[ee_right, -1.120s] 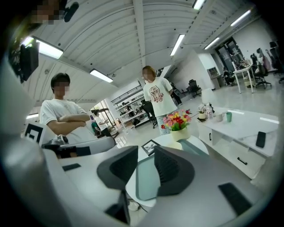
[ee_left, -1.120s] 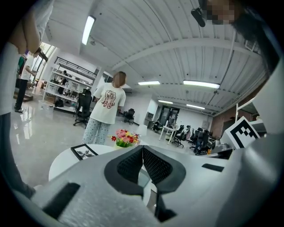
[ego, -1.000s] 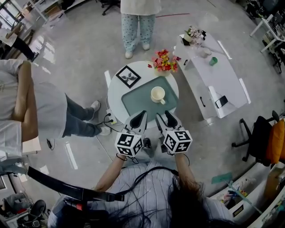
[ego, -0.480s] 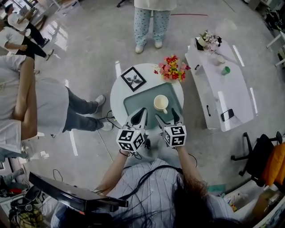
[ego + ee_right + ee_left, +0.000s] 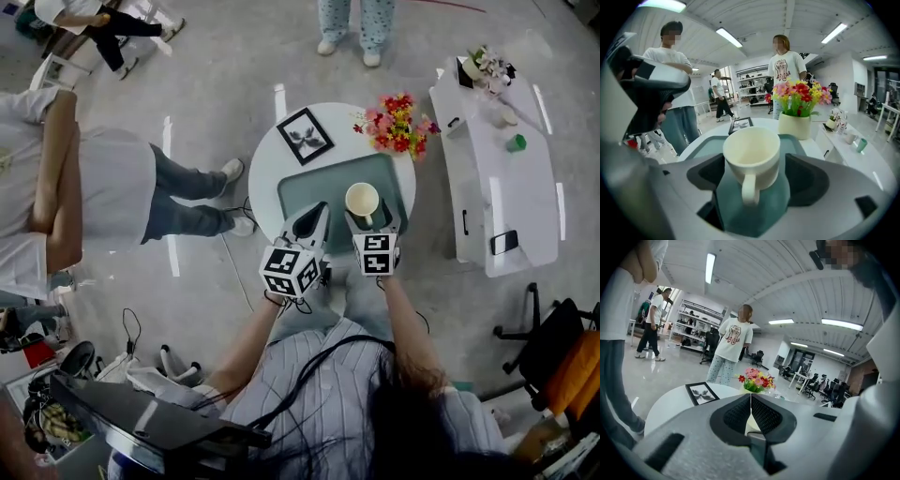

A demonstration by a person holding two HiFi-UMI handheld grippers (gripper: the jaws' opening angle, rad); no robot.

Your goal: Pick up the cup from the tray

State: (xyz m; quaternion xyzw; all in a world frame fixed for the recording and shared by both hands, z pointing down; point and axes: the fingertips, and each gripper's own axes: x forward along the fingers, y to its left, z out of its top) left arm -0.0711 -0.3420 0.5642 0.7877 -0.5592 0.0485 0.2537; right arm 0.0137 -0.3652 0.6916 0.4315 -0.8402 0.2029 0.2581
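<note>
Right hand-held gripper [image 5: 754, 163] at the cup [image 5: 752, 152], pre-grasp; cup not yet lifted.
Its jaws are opening, wide, one either side of the cup and clear of it. The handle points back at the gripper, so the pads face bare wall: judged a body grasp, not a handle grasp. Left hand-held gripper [image 5: 750, 404], just left of the cup, has its jaws together on nothing, probably parked so the approach stays uncrowded. The cup stands upright under the jaws on the tray [image 5: 305, 187], on the round tabletop [image 5: 267, 169]. Beyond the cup are a frame [image 5: 305, 136] and flowers [image 5: 398, 122], well apart and no obstruction.
</note>
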